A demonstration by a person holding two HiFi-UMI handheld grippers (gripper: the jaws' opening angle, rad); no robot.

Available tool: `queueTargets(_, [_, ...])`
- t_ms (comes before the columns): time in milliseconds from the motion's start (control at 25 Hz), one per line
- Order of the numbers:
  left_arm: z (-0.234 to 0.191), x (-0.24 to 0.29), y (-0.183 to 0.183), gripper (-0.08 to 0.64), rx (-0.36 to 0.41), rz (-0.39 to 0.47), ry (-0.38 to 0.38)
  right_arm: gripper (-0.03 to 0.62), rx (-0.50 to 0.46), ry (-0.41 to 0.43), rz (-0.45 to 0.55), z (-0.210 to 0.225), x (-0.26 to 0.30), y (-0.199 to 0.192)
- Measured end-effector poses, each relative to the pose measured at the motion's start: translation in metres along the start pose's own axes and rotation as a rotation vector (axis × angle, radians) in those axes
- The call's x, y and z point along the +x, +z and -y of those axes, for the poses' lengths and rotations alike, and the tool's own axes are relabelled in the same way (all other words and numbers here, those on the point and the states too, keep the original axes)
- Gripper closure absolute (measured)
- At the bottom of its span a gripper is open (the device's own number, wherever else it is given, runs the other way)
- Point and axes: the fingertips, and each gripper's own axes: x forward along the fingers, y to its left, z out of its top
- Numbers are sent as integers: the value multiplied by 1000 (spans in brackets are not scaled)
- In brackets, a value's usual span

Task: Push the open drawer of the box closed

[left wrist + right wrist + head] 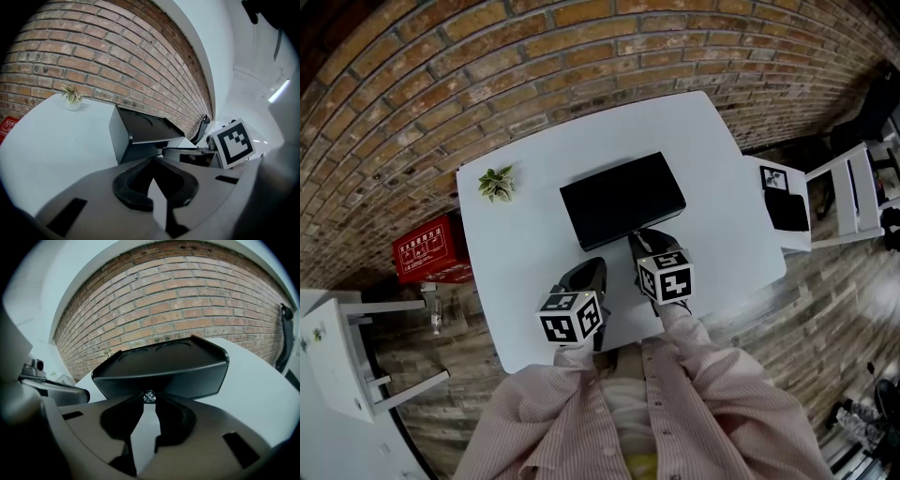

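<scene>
A black box lies in the middle of the white table. In the right gripper view its drawer front fills the middle, under the lid's overhanging lip, and looks about flush with the box. A small clear knob sticks out of the drawer front. My right gripper has its fingertips pinched on either side of that knob. In the head view the right gripper touches the box's near edge. My left gripper hovers just left of it, short of the box; the left gripper is shut and holds nothing.
A small potted plant stands at the table's far left corner. On the floor lie a red box at the left and white furniture at the near left. A white chair and a side surface with a black item are at the right. A brick wall runs behind.
</scene>
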Motion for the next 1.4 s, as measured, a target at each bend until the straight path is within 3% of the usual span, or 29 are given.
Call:
queueTargets(440, [7,-18,13,565,41,51,-21,521,-32,38,144,-6,-40,10])
queueTargets(520, [12,-22,20,565,71,77,-38,572,-37,39,178,-7,-48,16])
queueTargets(680, [22,-33,36,565,145,138,-62,588,-49,49,237,-12,-63,31])
queueTargets(1080, [39,-67,81,565,288,299,-70,588,-85,103,399,-22,-109,76])
queueTargets(1400, [38,-98,115,565,325,415,-32,589,-93,134,522,-22,-147,111])
